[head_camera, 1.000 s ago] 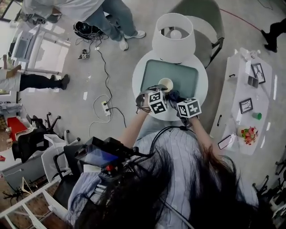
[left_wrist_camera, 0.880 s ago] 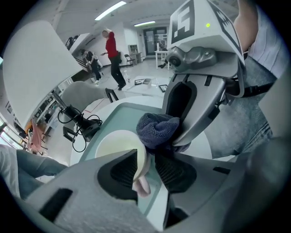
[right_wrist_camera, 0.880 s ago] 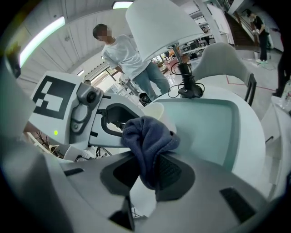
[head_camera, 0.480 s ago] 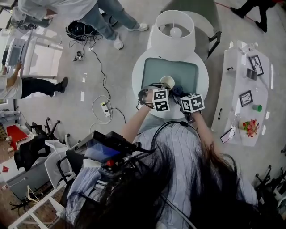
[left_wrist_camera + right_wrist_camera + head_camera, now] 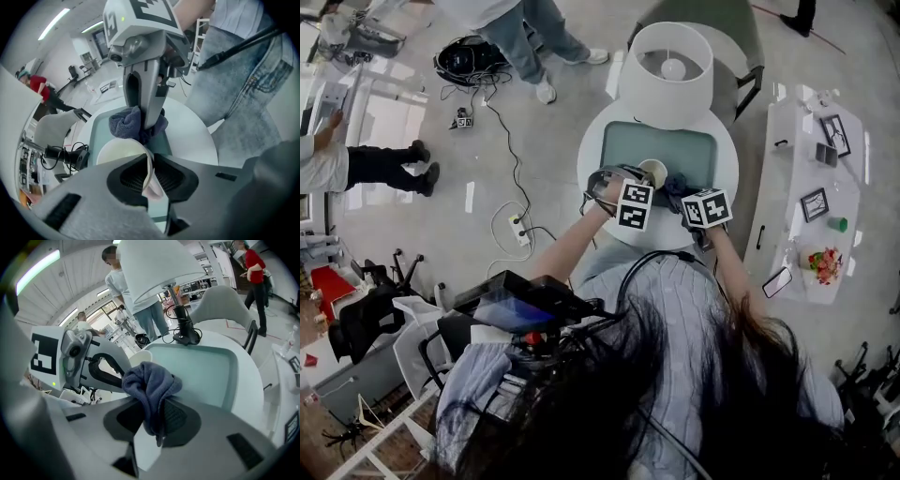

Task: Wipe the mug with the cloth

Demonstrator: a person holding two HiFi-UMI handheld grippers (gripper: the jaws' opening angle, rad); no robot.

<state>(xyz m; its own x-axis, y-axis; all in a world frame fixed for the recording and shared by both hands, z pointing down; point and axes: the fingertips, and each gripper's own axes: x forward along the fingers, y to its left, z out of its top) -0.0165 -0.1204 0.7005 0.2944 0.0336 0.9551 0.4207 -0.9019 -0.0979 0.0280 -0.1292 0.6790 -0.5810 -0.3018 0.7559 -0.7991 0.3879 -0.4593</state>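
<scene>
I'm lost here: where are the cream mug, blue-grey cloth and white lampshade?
Cream ceramic mug (image 5: pixel 653 172): head view, on its open top.
Blue-grey towelling cloth (image 5: pixel 151 383): right gripper view, on its bunched fold.
White fabric lampshade (image 5: pixel 659 101): head view, on its outer wall.

One mug (image 5: pixel 653 172), one cloth (image 5: pixel 677 185), one green tray (image 5: pixel 675 148), one lamp (image 5: pixel 667 75), one round counter (image 5: pixel 591 150), one side counter (image 5: pixel 783 202), two picture frames (image 5: pixel 815 203).

Round white table (image 5: pixel 727 183) carries a pale green rectangular tray (image 5: pixel 694 150) set flat near its middle and, just beyond the tray's far edge, a lamp (image 5: pixel 666 70) standing upright, white shade over a black base.
</scene>
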